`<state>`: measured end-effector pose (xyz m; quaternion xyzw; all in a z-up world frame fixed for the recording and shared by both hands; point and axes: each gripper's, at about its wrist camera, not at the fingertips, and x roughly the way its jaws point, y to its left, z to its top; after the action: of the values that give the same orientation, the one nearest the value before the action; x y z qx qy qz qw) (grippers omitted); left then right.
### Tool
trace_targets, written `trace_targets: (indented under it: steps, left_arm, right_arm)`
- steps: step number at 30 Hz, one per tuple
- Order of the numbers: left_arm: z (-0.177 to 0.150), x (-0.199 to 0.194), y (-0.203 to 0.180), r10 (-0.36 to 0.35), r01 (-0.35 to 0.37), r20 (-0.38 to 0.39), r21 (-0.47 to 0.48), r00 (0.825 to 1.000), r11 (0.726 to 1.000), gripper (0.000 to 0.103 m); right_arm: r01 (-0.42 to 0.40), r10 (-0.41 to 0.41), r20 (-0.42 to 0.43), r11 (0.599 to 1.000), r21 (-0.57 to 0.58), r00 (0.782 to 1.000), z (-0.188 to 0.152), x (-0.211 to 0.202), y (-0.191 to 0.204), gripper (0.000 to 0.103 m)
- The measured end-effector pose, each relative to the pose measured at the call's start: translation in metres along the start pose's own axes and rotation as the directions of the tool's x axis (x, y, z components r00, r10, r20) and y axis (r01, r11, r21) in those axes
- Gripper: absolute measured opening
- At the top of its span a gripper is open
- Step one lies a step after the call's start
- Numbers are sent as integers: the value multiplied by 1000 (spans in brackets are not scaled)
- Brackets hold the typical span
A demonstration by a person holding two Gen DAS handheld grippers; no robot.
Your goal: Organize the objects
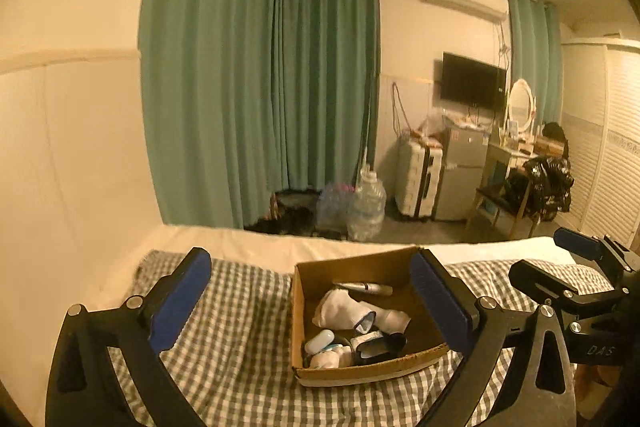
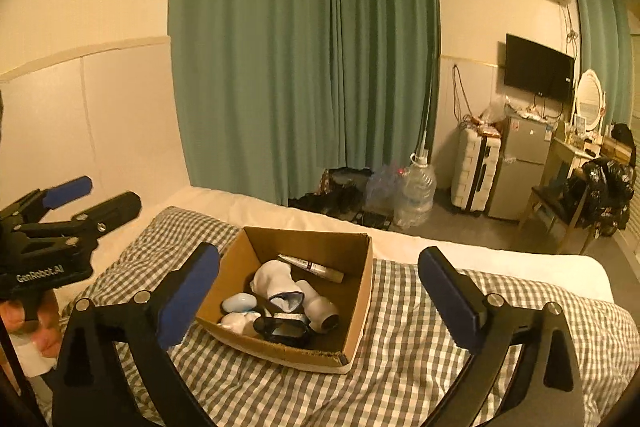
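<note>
Both the left gripper (image 1: 316,301) and the right gripper (image 2: 320,299) are hovering with fingers spread wide, grasping nothing, above the cardboard box (image 2: 362,291) sitting on the checked blanket (image 2: 408,355) of the bed. Inside, the rolled white socks (image 2: 272,279) are looking soft and light; the small tube (image 2: 316,269) is looking stiff and slippery, so pinching its middle seems safest

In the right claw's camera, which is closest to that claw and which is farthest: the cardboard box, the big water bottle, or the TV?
From the right claw:
1. Cardboard box, on the checked blanket between its fingers, nearest.
2. Big water bottle, on the floor past the bed, by the green curtain.
3. TV, on the far wall to the right, farthest.
</note>
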<state>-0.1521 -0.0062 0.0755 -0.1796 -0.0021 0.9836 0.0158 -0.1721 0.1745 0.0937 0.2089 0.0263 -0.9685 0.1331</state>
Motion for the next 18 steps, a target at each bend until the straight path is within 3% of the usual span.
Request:
trace_targets:
  steps: [8, 18]
  left_arm:
    - [-20, -46, -3, -10, 11, 52, -10, 999, 1000, 103]
    - [-56, -60, -5, 24, -24, 30, -2, 999, 1000, 103]
  right_arm:
    - [3, -3, 28, 1000, -8, 1000, -20, -46, 12, 101]
    - [13, -13, 23, 1000, 2, 1000, -53, -66, 21, 101]
